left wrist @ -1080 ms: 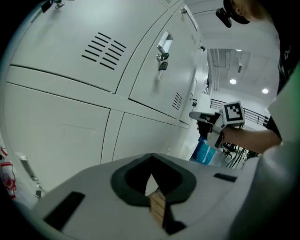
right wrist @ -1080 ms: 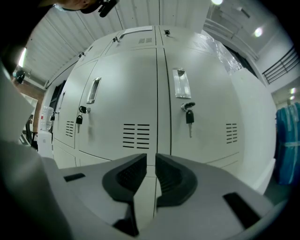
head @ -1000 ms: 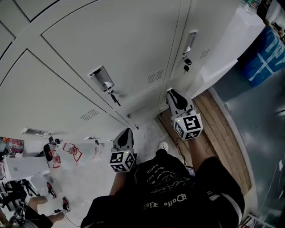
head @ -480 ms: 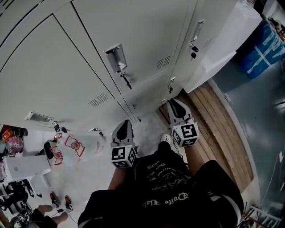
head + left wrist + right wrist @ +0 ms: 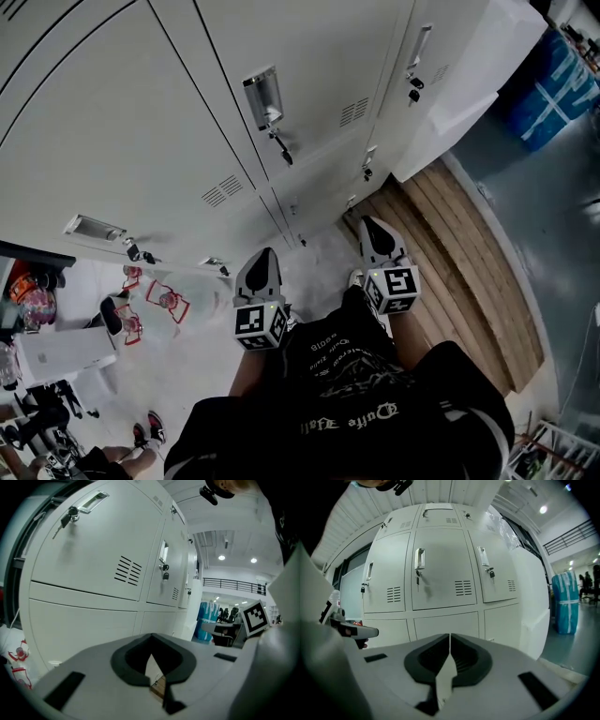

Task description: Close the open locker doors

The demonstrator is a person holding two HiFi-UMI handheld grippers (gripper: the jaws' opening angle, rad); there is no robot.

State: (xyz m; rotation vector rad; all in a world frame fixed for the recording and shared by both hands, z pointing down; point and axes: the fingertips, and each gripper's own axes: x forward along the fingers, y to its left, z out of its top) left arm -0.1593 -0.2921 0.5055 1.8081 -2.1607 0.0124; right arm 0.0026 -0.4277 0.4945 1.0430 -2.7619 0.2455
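A bank of white lockers fills the head view. The doors with handles [image 5: 264,97] [image 5: 419,47] and keys in their locks lie flush in their frames. My left gripper [image 5: 265,255] hangs low in front of the bottom row, jaws together with nothing between them [image 5: 150,652]. My right gripper [image 5: 371,225] is over the floor short of the lockers; its jaws are closing, tips touching and nothing in them [image 5: 450,639]. In the right gripper view the middle door [image 5: 440,569] faces me, closed. The right gripper's marker cube [image 5: 255,616] shows at the left gripper view's right.
Wooden planks [image 5: 459,253] lie on the floor at the right, below a white panel [image 5: 469,84] at the lockers' end. A blue wrapped stack [image 5: 562,84] stands beyond. At the left are a plastic bag with red print [image 5: 159,305], a white box [image 5: 56,352] and someone's shoes [image 5: 141,436].
Both grippers have dropped back from the locker fronts toward my legs. The right one came down and away from the lower door. My view has swung so the lockers sit higher.
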